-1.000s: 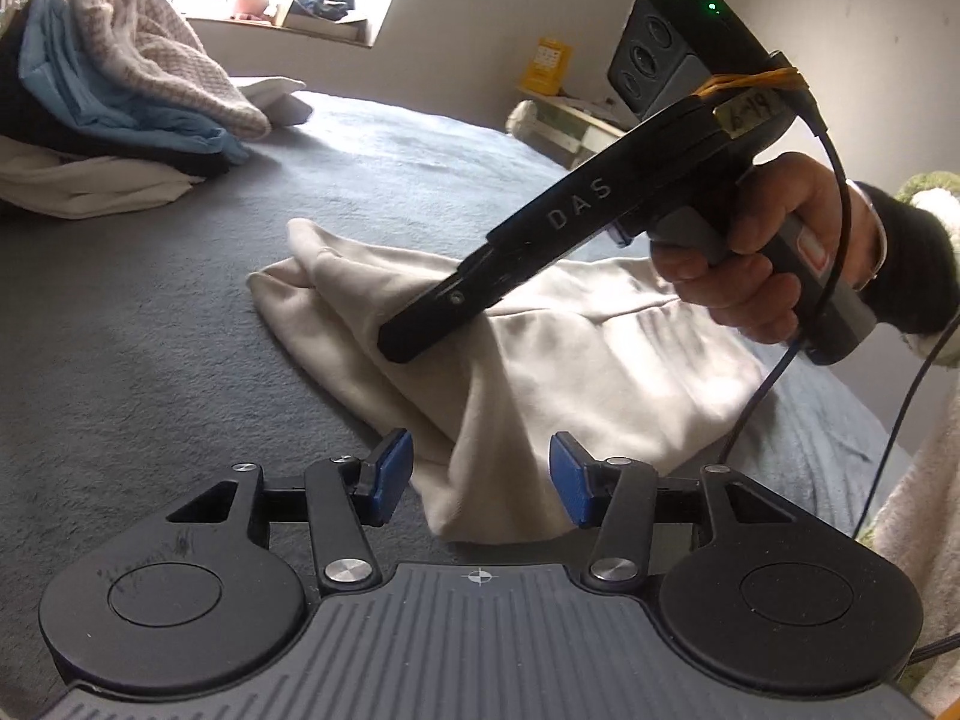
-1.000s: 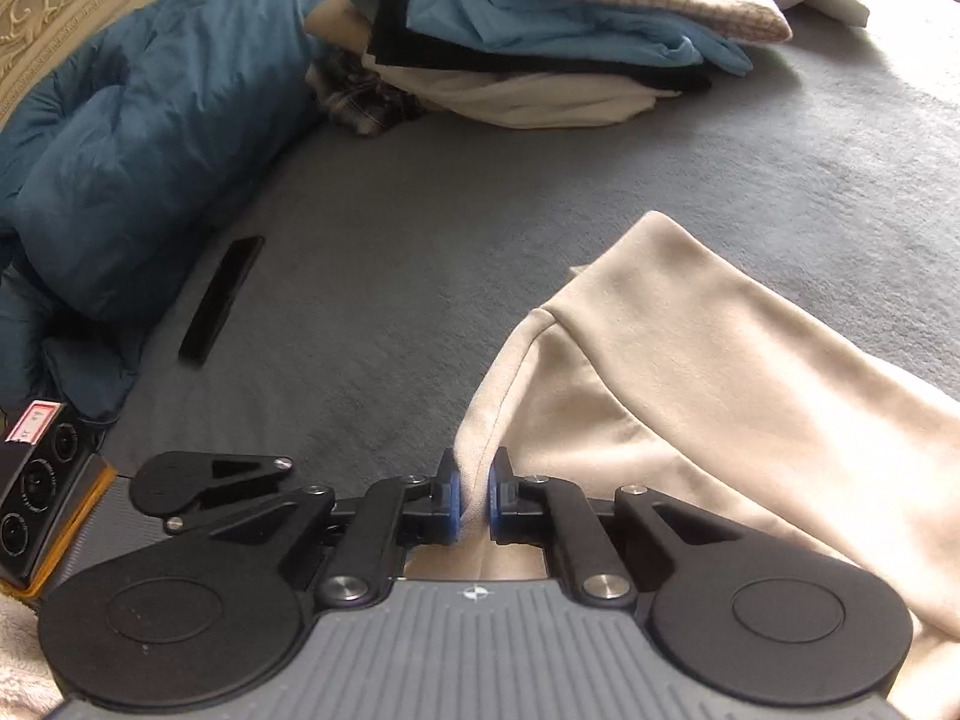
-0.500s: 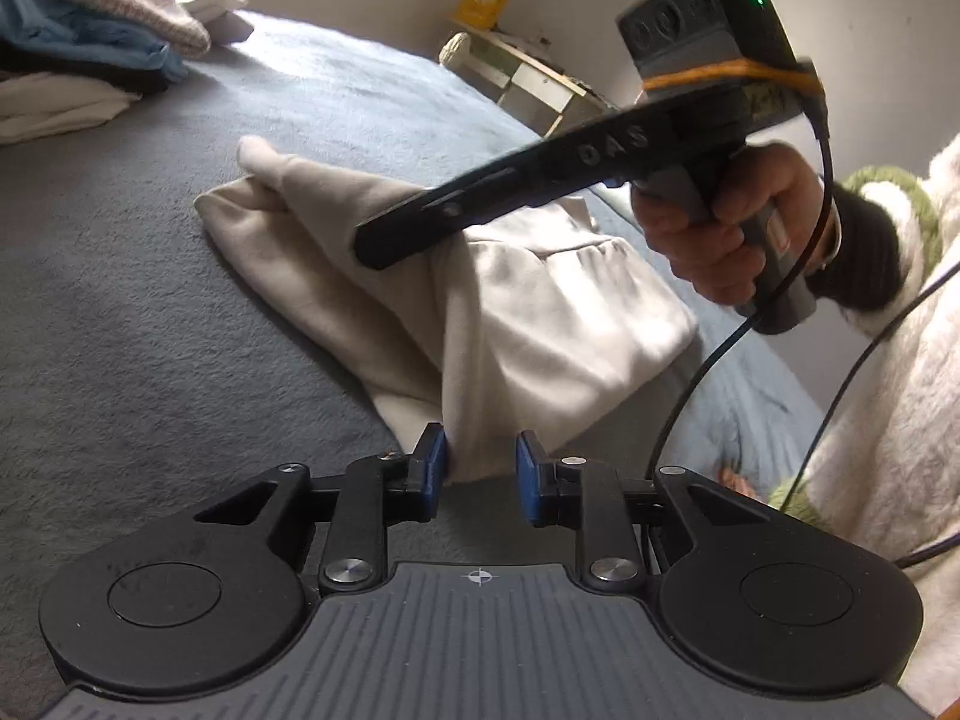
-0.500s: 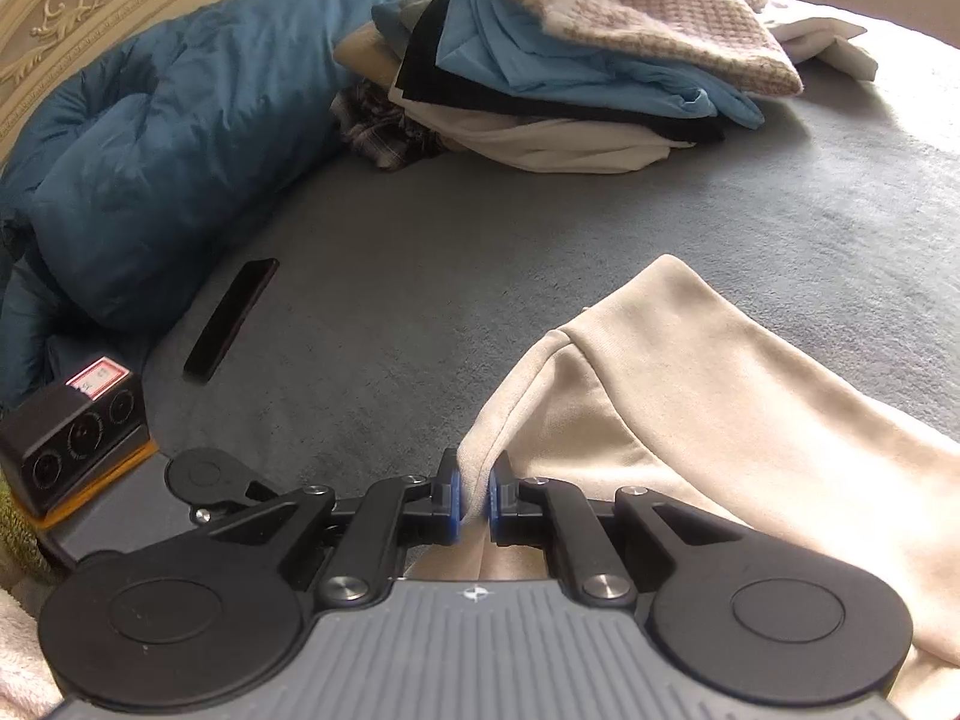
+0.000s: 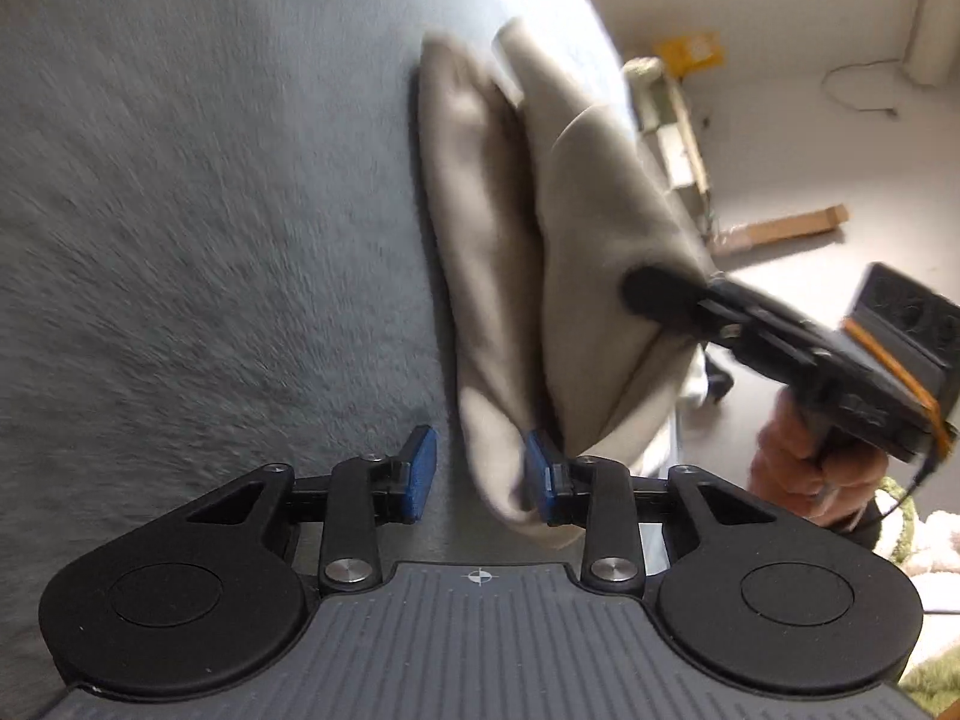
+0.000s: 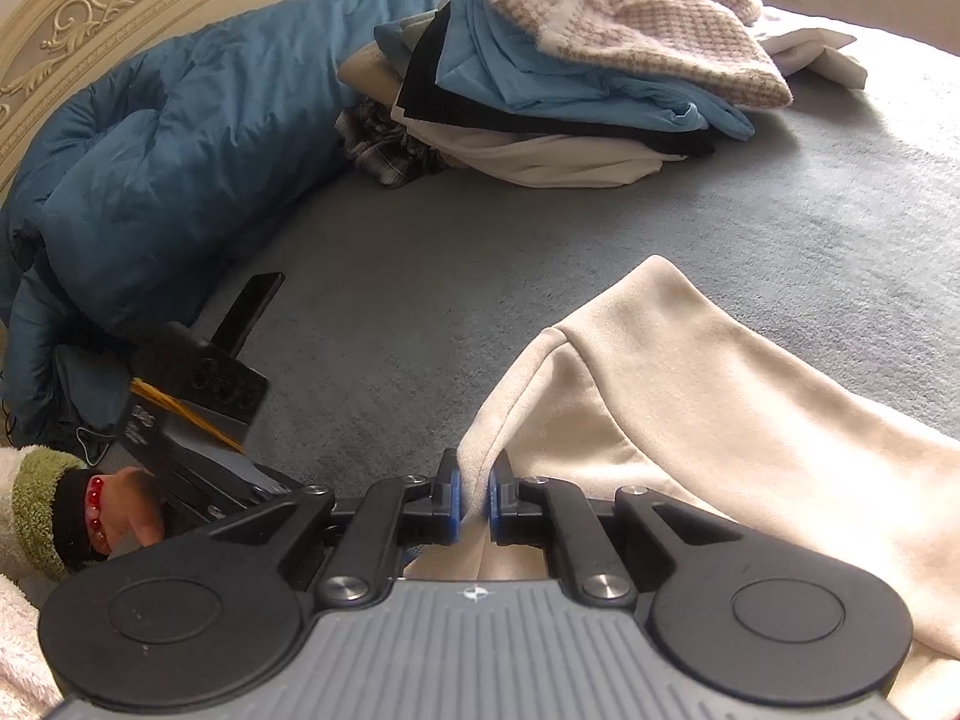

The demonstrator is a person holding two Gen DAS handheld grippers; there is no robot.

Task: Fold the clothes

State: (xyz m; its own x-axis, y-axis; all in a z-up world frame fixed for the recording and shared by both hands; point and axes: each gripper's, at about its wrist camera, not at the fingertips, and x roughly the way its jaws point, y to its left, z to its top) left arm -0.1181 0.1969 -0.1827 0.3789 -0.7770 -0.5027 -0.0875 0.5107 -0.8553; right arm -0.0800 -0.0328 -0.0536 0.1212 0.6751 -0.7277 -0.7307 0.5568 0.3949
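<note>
A wide grey short-pile blanket surface [image 6: 600,252] is seen under everything, with a rumpled dark blue quilted duvet [image 6: 150,180] along its far edge and a stack of mixed clothes [image 6: 570,78], topped by a pink-and-white checked knit, lying well apart from the work.

The task's thing, a cream-coloured soft fleece garment [image 6: 690,396], is spread partly on the grey surface and partly lifted off it. In the left wrist view it hangs in long doubled folds [image 5: 576,228], so it is judged light, limp and thick enough to bunch, with no stiffness to hold a crease by itself; it is not slippery, and nothing about it is fragile.

The right gripper [image 6: 474,501] is clamped on a seamed edge of the cream garment, the blue pads pressed together with only cloth between them. The left gripper [image 5: 480,480] is held with its jaws apart; a hanging fold lies against the right-hand blue pad, but it is not pinched.

A hold is best taken on a hem or seam, where the cloth is doubled and firm. Two holds set well apart would be needed, since a single pinch lets the rest sag and twist.

A slim black flat bar-shaped object [image 6: 249,312] lies beside the duvet.
</note>
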